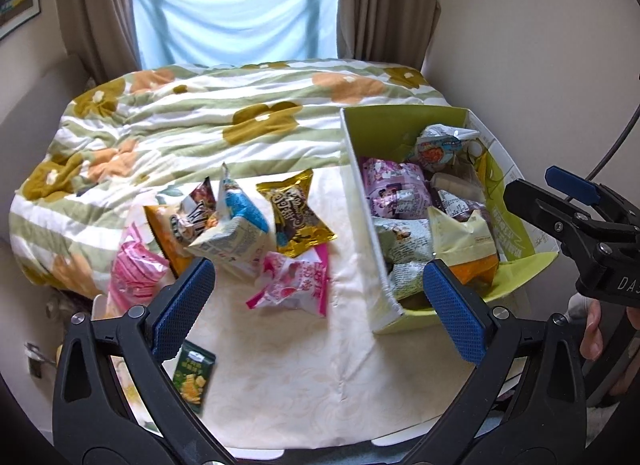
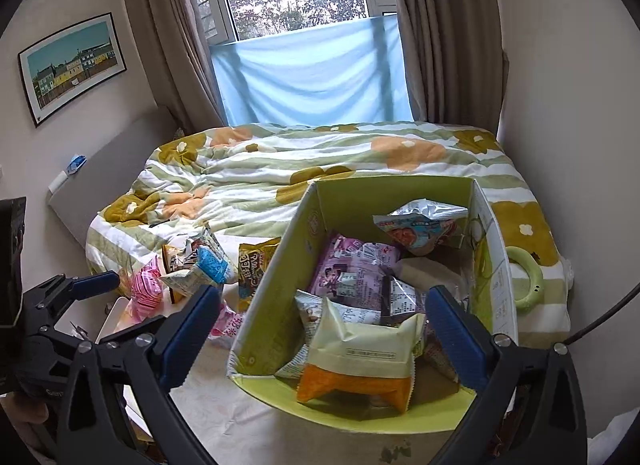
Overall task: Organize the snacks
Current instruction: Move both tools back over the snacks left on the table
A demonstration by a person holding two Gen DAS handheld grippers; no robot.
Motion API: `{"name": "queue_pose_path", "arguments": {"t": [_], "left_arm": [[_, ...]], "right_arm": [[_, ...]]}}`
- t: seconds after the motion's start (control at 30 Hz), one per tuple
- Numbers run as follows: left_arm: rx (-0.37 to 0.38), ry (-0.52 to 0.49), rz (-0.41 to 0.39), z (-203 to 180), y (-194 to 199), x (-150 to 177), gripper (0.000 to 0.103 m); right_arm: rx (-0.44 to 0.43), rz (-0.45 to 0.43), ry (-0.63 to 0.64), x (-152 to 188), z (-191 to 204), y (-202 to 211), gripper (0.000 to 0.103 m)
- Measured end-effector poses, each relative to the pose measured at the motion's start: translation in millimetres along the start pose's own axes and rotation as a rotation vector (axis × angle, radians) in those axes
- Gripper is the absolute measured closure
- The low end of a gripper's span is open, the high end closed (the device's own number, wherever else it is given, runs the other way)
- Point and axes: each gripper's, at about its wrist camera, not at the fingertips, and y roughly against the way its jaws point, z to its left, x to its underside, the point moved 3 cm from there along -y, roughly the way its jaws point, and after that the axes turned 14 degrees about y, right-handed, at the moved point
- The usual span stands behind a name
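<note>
Both grippers are just hanging open with nothing between the blue pads. The left gripper is spread wide above the cream tablecloth, its fingers framing a loose pile of snacks: a pink-and-white packet closest in, a gold packet behind it, a white-and-blue bag leaning on an orange one, and a pink pack at the left edge of the table. A small dark green packet lies by itself near the left finger. The right gripper is also released, sitting over the near end of the green cardboard box, which is just right of that pile. Inside the box, a cream-and-orange packet sits at the front, purple packets in the middle, and a silvery bag leans toward the back wall. Behind the table is a bed with a flowery green-striped duvet, with a pale green ring thing lying on it beside the box.
</note>
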Motion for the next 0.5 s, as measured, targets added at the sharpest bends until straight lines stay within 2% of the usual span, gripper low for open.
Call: {"name": "queue_pose_path", "arguments": {"t": [0.27,0.5], "left_arm": [[-0.040,0.039,0.023,103.9,27.5,8.0,0.000],[-0.023,0.045,0.090,177.8,21.0,23.2,0.000]], "right_arm": [[-0.002,0.001,-0.011,-10.3,78.6,-10.4,0.001],[0.012,0.040,-0.055,1.1,135.3,-29.2,0.001]]}}
